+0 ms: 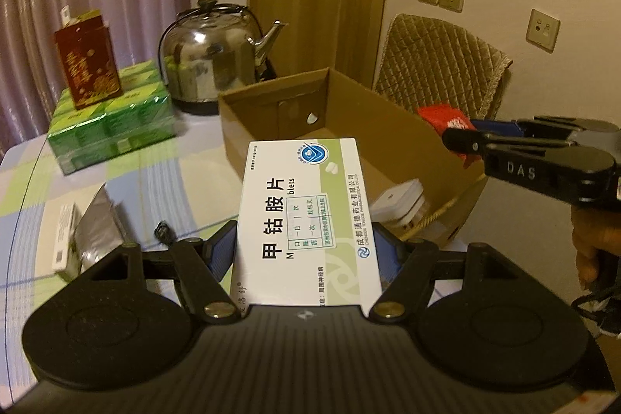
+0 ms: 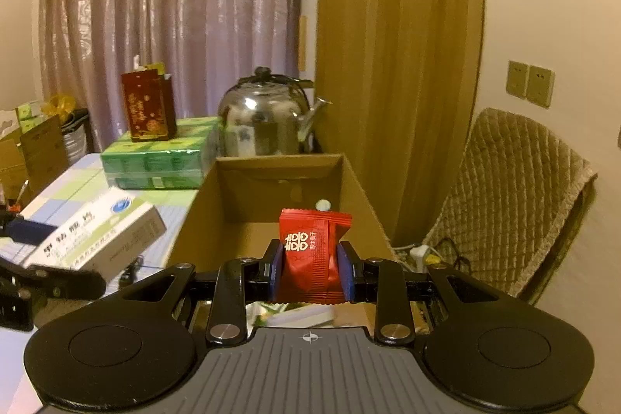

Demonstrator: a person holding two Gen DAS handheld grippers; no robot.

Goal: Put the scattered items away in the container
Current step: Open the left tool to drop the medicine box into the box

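Note:
My left gripper (image 1: 306, 247) is shut on a white and green medicine box (image 1: 306, 216), held flat just short of the open cardboard box (image 1: 333, 84). My right gripper (image 2: 312, 272) is shut on a red candy packet (image 2: 312, 251), which stands upright above the near end of the cardboard box (image 2: 279, 161). From the left wrist view the right gripper (image 1: 462, 142) reaches in from the right over the box rim with the red packet (image 1: 442, 117). From the right wrist view the medicine box (image 2: 101, 235) shows at lower left, held by the left gripper's fingers (image 2: 54, 284).
A steel kettle (image 1: 213, 53) stands behind the cardboard box. A green wrapped pack (image 1: 112, 127) with a red carton (image 1: 87, 61) on it is at the far left. A silver packet (image 1: 97, 231) and a white container (image 1: 399, 200) lie on the checked tablecloth. A padded chair (image 2: 512, 196) stands to the right.

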